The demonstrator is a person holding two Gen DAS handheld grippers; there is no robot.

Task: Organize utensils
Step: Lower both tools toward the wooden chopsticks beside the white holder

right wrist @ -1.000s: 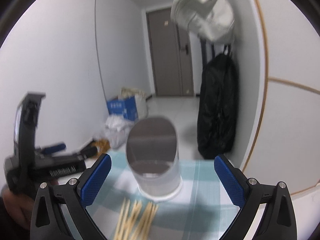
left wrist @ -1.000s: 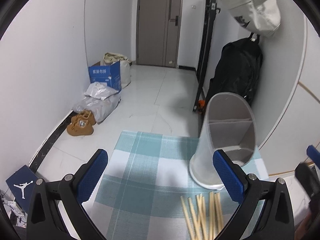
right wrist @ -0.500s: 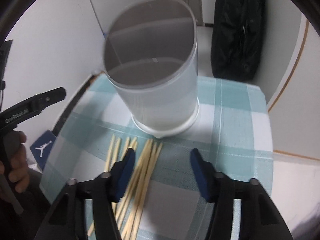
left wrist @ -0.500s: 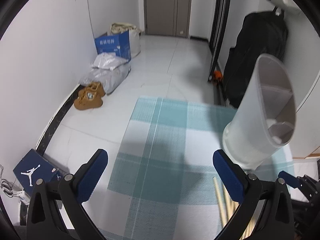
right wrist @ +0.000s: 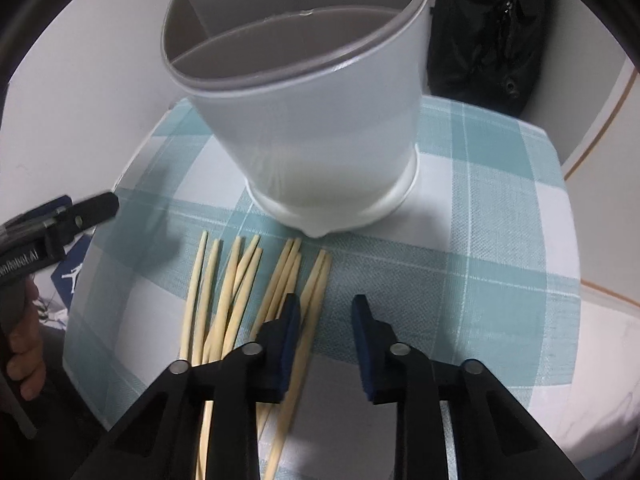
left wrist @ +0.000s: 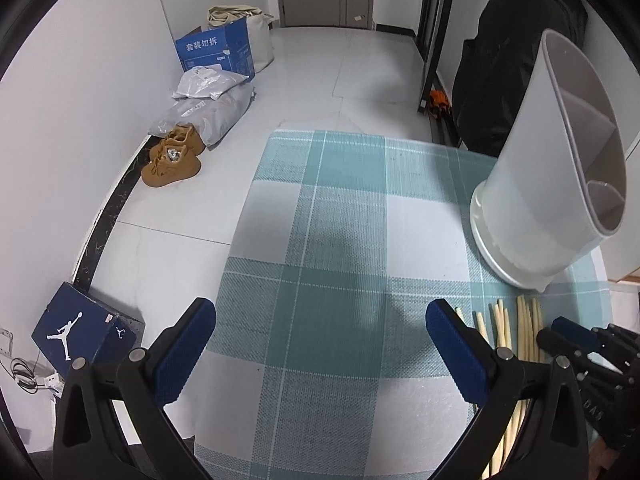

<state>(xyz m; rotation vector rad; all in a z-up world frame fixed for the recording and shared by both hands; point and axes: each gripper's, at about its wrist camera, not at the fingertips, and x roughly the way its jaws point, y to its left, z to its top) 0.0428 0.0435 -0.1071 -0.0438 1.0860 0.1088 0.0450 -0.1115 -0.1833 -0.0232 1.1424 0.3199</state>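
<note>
While the chopsticks (right wrist: 244, 304) lie fanned out on the near part of the checked cloth (right wrist: 480, 272), tips toward the white holder (right wrist: 320, 128), I bring my right gripper (right wrist: 326, 320) down over their right edge. Its jaws are narrow and closing; the rightmost sticks pass between the blue pads, though I cannot tell that they are pressed yet. The holder stands upright just beyond the sticks, on the far side of the cloth, its inside split by partitions. My left gripper (left wrist: 320, 344) hangs over bare cloth to the left, jaws wide with nothing between them. Farther off on the floor sit brown shoes (left wrist: 174, 158) and a blue box (left wrist: 218, 50).
</note>
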